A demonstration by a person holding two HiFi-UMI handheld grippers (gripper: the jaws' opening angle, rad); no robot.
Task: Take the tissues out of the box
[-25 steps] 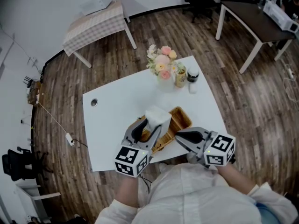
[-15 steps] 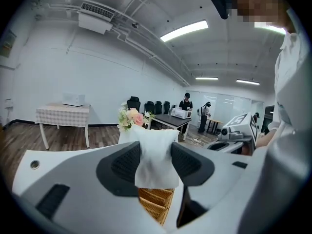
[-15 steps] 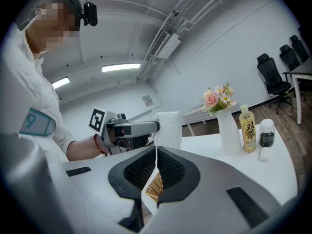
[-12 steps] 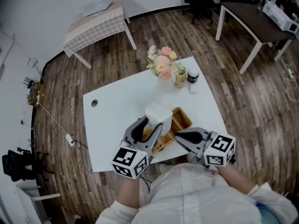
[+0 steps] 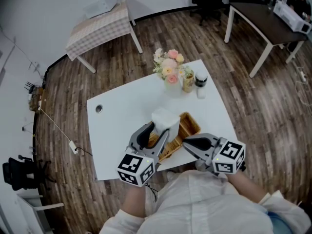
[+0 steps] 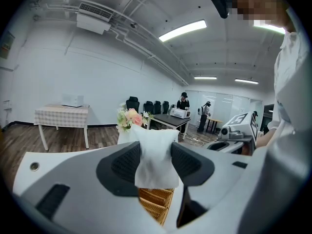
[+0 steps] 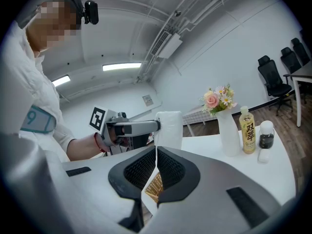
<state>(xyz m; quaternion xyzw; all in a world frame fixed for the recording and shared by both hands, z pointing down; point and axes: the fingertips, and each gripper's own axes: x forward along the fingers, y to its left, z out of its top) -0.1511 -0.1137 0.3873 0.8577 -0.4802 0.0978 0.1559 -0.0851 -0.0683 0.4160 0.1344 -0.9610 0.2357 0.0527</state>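
Observation:
A wicker tissue box lies on the white table close to its near edge. A white tissue stands up out of it, and my left gripper is shut on that tissue. In the left gripper view the tissue fills the space between the two pads, with the wicker box just under it. My right gripper is at the box's right side, shut on the wicker box. The right gripper view also takes in the left gripper with the tissue.
At the table's far edge stand a vase of flowers, a yellow bottle and a small dark jar. A round hole is in the table's left part. A checked table and a dark table stand further off.
Almost nothing: the left gripper has drifted very slightly toward me with the tissue still in it. The right gripper and the box have stayed in place.

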